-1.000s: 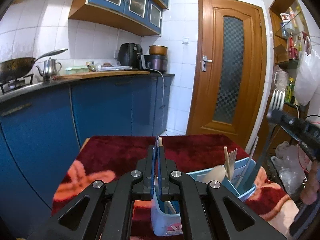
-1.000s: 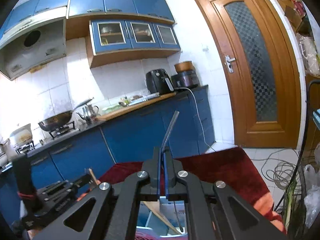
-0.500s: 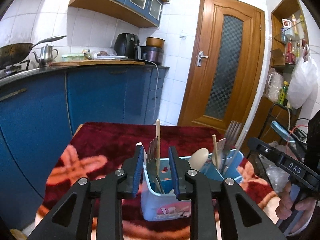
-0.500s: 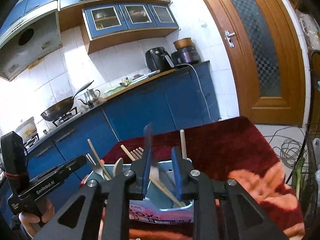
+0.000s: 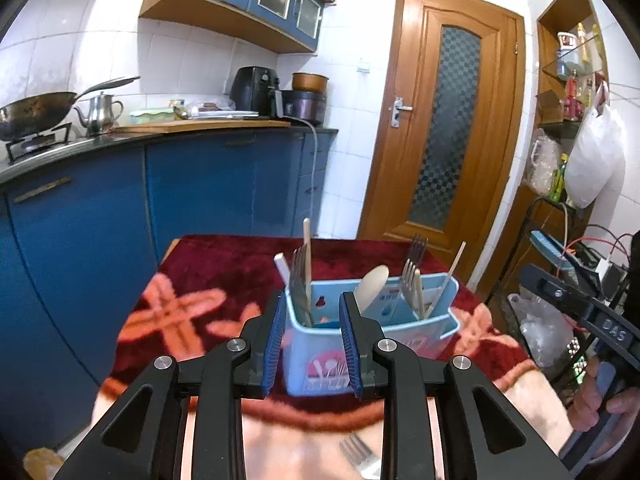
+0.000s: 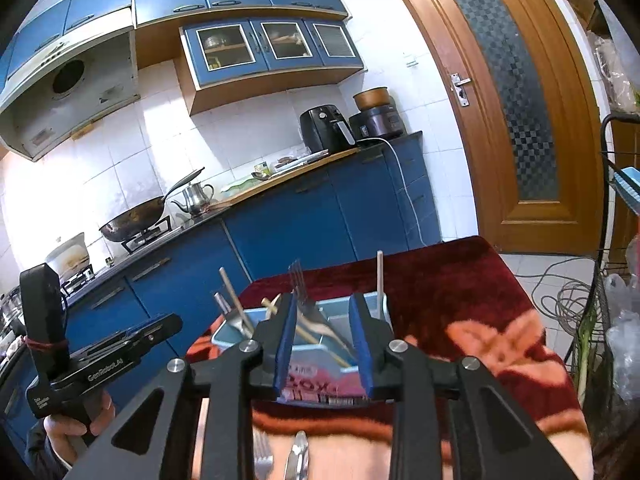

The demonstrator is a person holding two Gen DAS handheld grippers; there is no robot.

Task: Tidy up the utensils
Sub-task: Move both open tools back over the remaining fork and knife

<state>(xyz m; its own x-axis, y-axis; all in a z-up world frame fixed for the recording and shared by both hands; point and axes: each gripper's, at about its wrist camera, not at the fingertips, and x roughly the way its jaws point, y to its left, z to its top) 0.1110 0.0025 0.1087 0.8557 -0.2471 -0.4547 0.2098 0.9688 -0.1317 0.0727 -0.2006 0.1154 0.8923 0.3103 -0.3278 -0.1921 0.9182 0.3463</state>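
A light blue utensil holder [image 5: 360,334] stands on a red patterned cloth [image 5: 208,280] and holds forks, a wooden spoon and chopsticks. My left gripper [image 5: 311,344] is open and empty just in front of the holder. My right gripper [image 6: 324,344] is open and empty just in front of the same holder [image 6: 320,344]. A fork [image 5: 358,454] lies on the cloth below the left gripper. A fork [image 6: 262,460] and a spoon [image 6: 298,456] lie on the cloth below the right gripper. The left gripper also shows at the left of the right wrist view [image 6: 120,350].
Blue kitchen cabinets [image 5: 200,192] with a wok [image 5: 36,110] and kettle run behind the table. A wooden door [image 5: 444,128] is at the back right. A wire rack with bags [image 5: 560,280] and cables stands right of the table.
Both grippers opened, each releasing a utensil into the holder, and both pulled back and up from it. The holder now sits in front of the fingertips.
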